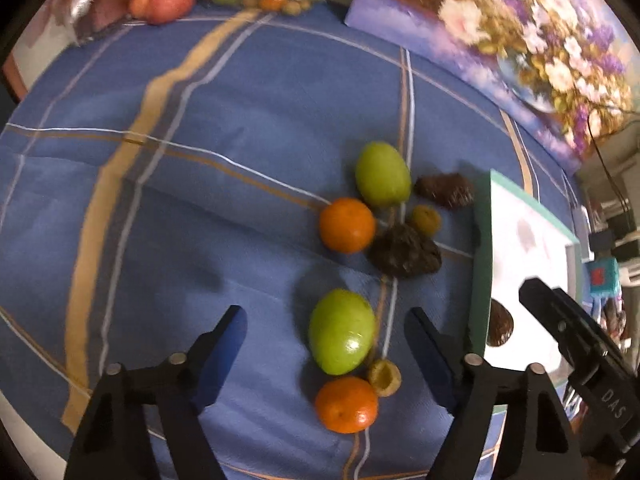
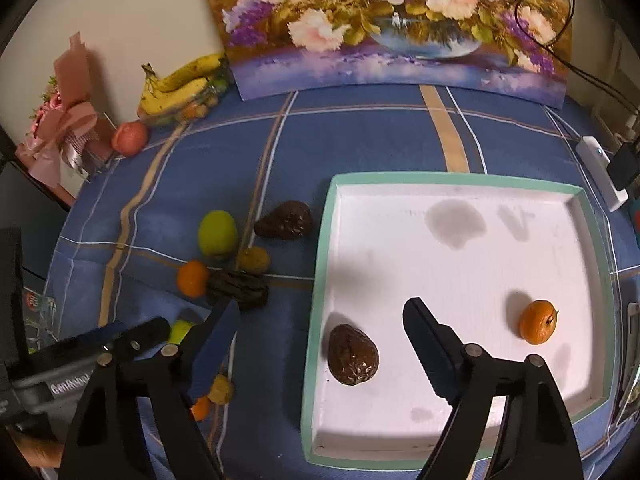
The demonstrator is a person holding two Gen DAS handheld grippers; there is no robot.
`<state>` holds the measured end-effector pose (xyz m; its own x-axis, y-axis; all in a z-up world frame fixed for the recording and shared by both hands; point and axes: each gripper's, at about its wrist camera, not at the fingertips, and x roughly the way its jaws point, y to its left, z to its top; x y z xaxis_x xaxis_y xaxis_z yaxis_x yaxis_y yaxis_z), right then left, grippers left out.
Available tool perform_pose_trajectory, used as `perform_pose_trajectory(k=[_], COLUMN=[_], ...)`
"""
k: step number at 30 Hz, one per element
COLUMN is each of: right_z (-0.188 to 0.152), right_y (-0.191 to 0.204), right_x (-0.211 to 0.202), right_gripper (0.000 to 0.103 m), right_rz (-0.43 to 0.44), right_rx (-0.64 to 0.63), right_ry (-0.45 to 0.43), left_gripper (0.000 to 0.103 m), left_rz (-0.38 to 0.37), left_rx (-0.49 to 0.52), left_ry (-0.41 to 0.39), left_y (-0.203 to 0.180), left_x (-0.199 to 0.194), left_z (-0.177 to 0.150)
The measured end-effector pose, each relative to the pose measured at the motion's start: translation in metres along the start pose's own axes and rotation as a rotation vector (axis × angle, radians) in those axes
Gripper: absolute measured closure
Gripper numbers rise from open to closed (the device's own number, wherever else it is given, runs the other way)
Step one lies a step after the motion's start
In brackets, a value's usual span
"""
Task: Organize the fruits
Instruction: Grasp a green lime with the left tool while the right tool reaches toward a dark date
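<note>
My left gripper (image 1: 326, 322) is open and empty above the blue cloth, its jaws either side of a green fruit (image 1: 341, 331). An orange (image 1: 346, 404) and a small yellow fruit (image 1: 384, 377) lie just below it. Farther on lie another green fruit (image 1: 382, 174), an orange (image 1: 347, 225), a yellow fruit (image 1: 426, 219) and two dark brown fruits (image 1: 404, 251). My right gripper (image 2: 322, 312) is open and empty over the near left of the white tray (image 2: 460, 178). In the tray lie a dark brown fruit (image 2: 353, 354) and an orange fruit (image 2: 538, 322).
Bananas (image 2: 182, 84) on a bowl of fruit and a red apple (image 2: 130, 138) sit at the far left. A flower painting (image 2: 384, 20) leans along the back. A pink wrapped bouquet (image 2: 66, 128) stands at the left edge. A white power strip (image 2: 602, 172) lies at the right.
</note>
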<state>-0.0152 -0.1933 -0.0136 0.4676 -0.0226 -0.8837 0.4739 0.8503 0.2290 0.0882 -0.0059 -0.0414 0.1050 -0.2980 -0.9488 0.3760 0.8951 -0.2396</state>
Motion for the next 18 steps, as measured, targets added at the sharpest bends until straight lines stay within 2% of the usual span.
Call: perform_pose_trajectory(k=[4, 8, 11, 12, 18], right_z=[-0.001, -0.001, 0.0, 0.0, 0.004], right_y=[-0.001, 0.0, 0.002, 0.003, 0.008], right_x=[0.004, 0.005, 0.006, 0.006, 0.009], right_gripper=[0.025, 0.026, 0.026, 0.026, 0.026], right_rz=[0.006, 0.006, 0.005, 0.005, 0.014], right_rx=[0.002, 0.0, -0.002, -0.004, -0.009], right_ry=[0.007, 0.007, 0.005, 0.005, 0.001], left_gripper=[0.038, 0.043, 0.055, 0.062, 0.062], left_rz=[-0.012, -0.01, 0.001, 0.008, -0.012], left_rx=[0.027, 0.047, 0.052, 0.057, -0.008], left_ry=[0.03, 0.041, 0.048, 0.046, -0.006], left_y=[-0.009, -0.016, -0.018, -0.019, -0.004], left_x=[0.007, 0.012, 0.014, 0.015, 0.005], left_z=[-0.003, -0.005, -0.006, -0.005, 0.0])
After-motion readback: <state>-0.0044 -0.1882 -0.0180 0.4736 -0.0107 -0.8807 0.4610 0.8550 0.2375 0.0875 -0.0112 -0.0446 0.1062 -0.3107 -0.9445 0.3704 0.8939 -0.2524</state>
